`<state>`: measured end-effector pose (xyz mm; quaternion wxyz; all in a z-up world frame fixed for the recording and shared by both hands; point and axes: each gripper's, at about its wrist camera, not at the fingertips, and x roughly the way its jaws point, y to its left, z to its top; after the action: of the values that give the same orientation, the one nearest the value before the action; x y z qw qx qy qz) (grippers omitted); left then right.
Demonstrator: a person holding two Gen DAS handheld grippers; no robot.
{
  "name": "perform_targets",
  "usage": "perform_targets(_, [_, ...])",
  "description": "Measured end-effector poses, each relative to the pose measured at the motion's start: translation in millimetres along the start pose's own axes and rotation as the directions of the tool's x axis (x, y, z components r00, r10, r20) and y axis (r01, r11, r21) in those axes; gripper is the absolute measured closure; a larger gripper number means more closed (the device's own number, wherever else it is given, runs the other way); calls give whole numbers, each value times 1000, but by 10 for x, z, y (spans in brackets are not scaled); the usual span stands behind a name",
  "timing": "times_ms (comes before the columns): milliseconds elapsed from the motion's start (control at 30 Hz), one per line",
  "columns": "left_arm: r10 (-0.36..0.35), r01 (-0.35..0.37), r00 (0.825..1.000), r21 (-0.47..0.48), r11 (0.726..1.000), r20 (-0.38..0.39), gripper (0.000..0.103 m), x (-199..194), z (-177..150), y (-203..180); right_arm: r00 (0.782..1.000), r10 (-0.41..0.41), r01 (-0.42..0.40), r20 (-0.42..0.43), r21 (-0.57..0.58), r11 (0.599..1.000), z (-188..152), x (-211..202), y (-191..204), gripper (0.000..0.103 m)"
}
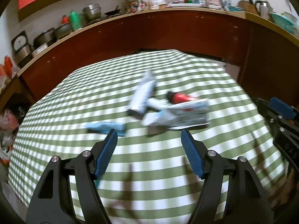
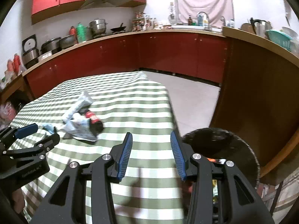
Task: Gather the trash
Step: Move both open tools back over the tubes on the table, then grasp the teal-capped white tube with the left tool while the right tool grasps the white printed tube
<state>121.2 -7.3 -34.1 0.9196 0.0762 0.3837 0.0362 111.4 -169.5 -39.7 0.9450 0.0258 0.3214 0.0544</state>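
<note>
A kitchen with dark red lower cabinets and a wooden countertop crowded with pots and bottles wraps around a table covered in a green-and-white checked cloth. All the trash sits on that cloth. Near the cloth's middle lies a blurred heap: a long white-and-blue wrapper pointing toward the cabinets, a flat printed carton touching its near end, and a small bottle with a red label and dark cap lying on its side against the far edge of the carton. A separate light blue packet lies on the cloth apart from the heap, on the side toward the pots.

The left gripper hovers over the near part of the cloth, its blue-padded fingers spread wide with nothing between them; one fingertip overlaps the light blue packet in the left wrist view, though contact cannot be told. The right gripper hangs above the cloth's edge on the side away from the pots, its fingers parted and holding nothing. Just beyond that edge of the cloth, beside the right gripper, stands a round bin lined with a black bag. Each gripper is seen at the margin of the other's view, both on the near side of the heap.
</note>
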Motion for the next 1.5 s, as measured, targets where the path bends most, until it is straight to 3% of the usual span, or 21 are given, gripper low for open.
perform_targets(267, [48, -51, 998, -58, 997, -46, 34, 43, -173, 534, 999, 43, -44, -14, -52, 998, 60, 56, 376, 60])
perform_targets(567, [13, -21, 994, -77, 997, -106, 34, 176, -360, 723, 998, 60, -62, -28, -87, 994, 113, 115, 650, 59])
perform_targets(633, [6, -15, 994, -80, 997, -111, 37, 207, -371, 729, 998, 61, -63, -31, -94, 994, 125, 129, 698, 58])
perform_targets(700, [-8, -2, 992, -82, 997, -127, 51, 242, -383, 739, 997, 62, -66, -36, -100, 993, 131, 148, 734, 58])
perform_targets(833, [-31, 22, 992, -78, 997, -120, 66, 239, -397, 776, 996, 72, -77, -51, -109, 991, 161, 211, 779, 55])
perform_targets(900, [-37, 28, 992, -76, 997, -118, 82, 243, -393, 785, 996, 74, -80, -56, -114, 990, 176, 242, 805, 53])
perform_targets(933, [-37, 28, 992, -74, 997, -119, 85, 245, -388, 782, 995, 77, -83, -59, -115, 990, 186, 260, 814, 53])
perform_targets(1333, [-27, 15, 993, -107, 994, -117, 86, 287, -340, 950, 987, 107, -123, -117, -141, 982, 244, 477, 971, 53])
perform_targets(1500, [-26, 12, 993, -113, 993, -119, 86, 313, -333, 961, 981, 121, -148, -150, -182, 972, 191, 482, 1066, 69])
